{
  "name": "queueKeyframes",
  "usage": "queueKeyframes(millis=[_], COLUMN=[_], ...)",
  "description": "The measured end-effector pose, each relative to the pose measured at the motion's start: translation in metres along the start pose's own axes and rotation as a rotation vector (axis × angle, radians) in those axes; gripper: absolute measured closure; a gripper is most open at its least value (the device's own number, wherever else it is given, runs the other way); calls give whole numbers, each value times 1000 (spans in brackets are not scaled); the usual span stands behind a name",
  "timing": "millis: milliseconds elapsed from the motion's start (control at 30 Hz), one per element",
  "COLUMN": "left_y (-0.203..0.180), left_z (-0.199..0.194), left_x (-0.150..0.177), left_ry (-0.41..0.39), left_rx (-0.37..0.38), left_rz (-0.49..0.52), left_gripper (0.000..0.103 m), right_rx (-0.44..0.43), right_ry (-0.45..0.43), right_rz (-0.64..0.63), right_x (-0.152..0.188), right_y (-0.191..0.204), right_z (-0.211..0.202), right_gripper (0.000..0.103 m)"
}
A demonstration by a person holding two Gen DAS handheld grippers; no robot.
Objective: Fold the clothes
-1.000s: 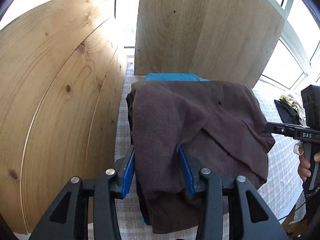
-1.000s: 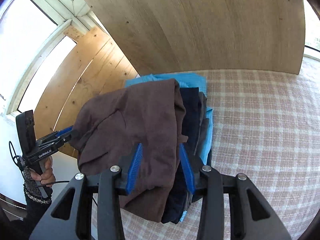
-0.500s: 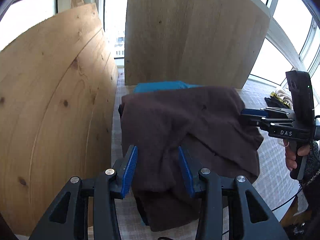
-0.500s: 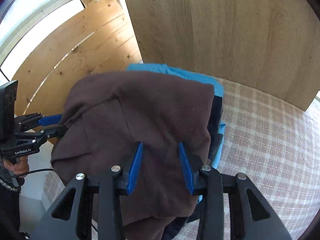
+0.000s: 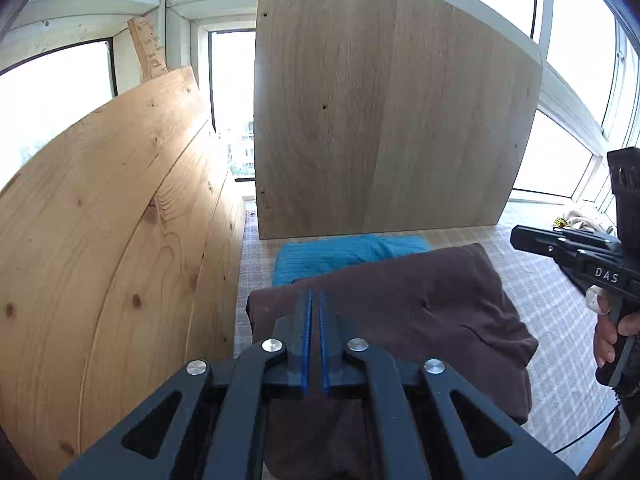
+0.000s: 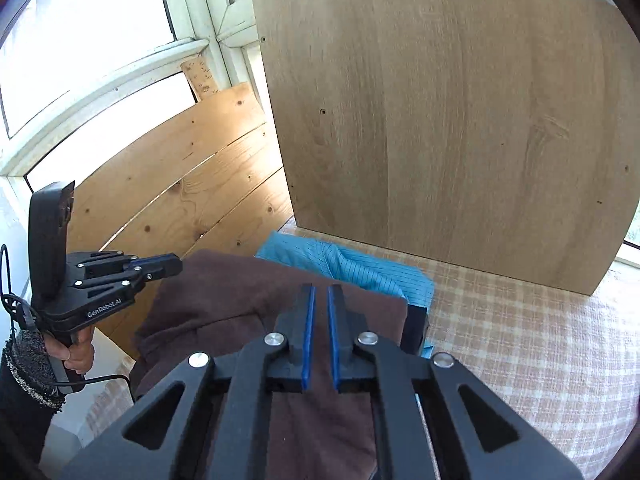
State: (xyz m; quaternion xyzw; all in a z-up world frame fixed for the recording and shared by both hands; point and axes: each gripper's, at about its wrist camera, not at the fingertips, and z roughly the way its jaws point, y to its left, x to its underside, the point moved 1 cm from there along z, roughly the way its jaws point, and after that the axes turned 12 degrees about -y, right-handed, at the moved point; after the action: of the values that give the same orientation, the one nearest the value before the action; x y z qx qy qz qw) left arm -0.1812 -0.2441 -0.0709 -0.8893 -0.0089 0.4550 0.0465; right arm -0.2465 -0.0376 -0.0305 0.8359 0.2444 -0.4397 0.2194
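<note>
Left wrist view first. The left gripper [image 5: 314, 300] sits low in the middle of the frame with its blue pads pressed together and nothing pinched between them, hovering over the near left part of the brown garment [image 5: 400, 312]. That brown piece lies folded on top of a stack, with a blue garment [image 5: 340, 254] poking out at the far edge, upper middle. The right gripper [image 5: 528, 238] comes in from the right edge, held by a hand [image 5: 612, 336], off the cloth. Looks like the fold is basically laid down, so the sensible thing now is probably to pat it flat and square it with the pile, not to drag the top layer.

Right wrist view. The right gripper [image 6: 319, 300] has its jaws nearly together with a thin gap, empty, above the brown garment [image 6: 232, 292]. The left gripper [image 6: 168, 266] sits at the left edge, just beside the cloth.

In the way: the pine board [image 5: 120, 240] is tight against the pile's left side and the big oak panel [image 6: 460, 120] stands right behind, so not much room. The checked cloth [image 6: 520, 340] to the right is free.
</note>
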Motion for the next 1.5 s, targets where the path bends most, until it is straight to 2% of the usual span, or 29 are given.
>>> queueKeyframes(millis=[67, 133, 167, 200, 267, 300, 367, 433, 467, 533, 567, 600, 633, 667, 767, 867, 967, 1067, 1133, 1233, 1300, 1367, 1500], left_y=[-3, -9, -11, -10, -1, 3, 5, 2, -2, -11, -12, -7, -1, 4, 15, 11, 2, -5, -4, 5, 8, 11, 13], left_z=[36, 53, 51, 47, 26, 13, -9, -15, -12, 9, 23, 42, 60, 65, 13, -44, -64, -67, -69, -78, -78, -74, -65], left_x=[29, 50, 49, 45, 25, 15, -5, -18, -22, -21, -17, -9, -1, 2, -6, -2, 14, 29, 35, 40, 41, 42, 45], left_ry=[83, 88, 83, 83, 65, 35, -47, -61, -56, -26, 14, 87, 159, 189, 63, -14, 14, 68, 82, 80, 86, 98, 130], left_rx=[-15, -54, -57, -50, 21, 58, 112, 177, 198, 200, 185, 148, 111, 94, 108, 116, 116, 60, 21, 45, 19, 13, 29], left_rz=[36, 112, 133, 129, 24, -26, -64, -76, -66, -7, 3, -16, -34, -63, -145, -148, -138, -60, -43, -96, -80, -79, -91], left_gripper=[103, 103, 103, 103, 103, 103, 99, 96, 93, 85, 82, 83, 92, 102, 101, 91, 91, 91, 91, 89, 88, 88, 88], right_rx=[24, 12, -2, -28, -82, -97, -124, -148, -133, -62, -42, -46, -49, -52, -67, -203, -349, -456, -416, -351, -328, -307, -262], right_ry=[93, 187, 205, 177, 95, 60, 13, 69, 103, 188, 213, 196, 179, 162, 79, 82, 181, 287, 332, 363, 349, 323, 312], right_rz=[-28, -14, 7, 49, 152, 183, 231, 188, 143, 57, 61, 101, 142, 182, 214, 228, 199, 145, 87, 46, 34, -45, -249], right_x=[19, 37, 39, 33, 18, 11, -3, -6, -4, 7, 11, 8, 6, 3, -5, 7, 36, 65, 80, 94, 94, 92, 98], right_y=[-2, -10, -14, -19, -31, -35, -42, -32, -27, -23, -28, -33, -39, -45, -42, -14, 45, 105, 129, 148, 151, 160, 180], right_z=[33, 56, 59, 49, 27, 21, 13, 28, 39, 71, 80, 74, 67, 61, 21, -3, -1, -1, -2, 1, 2, -3, 0], right_gripper=[96, 99, 99, 99, 99, 99, 96, 96, 96, 100, 100, 100, 100, 100, 96, 96, 96, 94, 83, 79, 79, 79, 69])
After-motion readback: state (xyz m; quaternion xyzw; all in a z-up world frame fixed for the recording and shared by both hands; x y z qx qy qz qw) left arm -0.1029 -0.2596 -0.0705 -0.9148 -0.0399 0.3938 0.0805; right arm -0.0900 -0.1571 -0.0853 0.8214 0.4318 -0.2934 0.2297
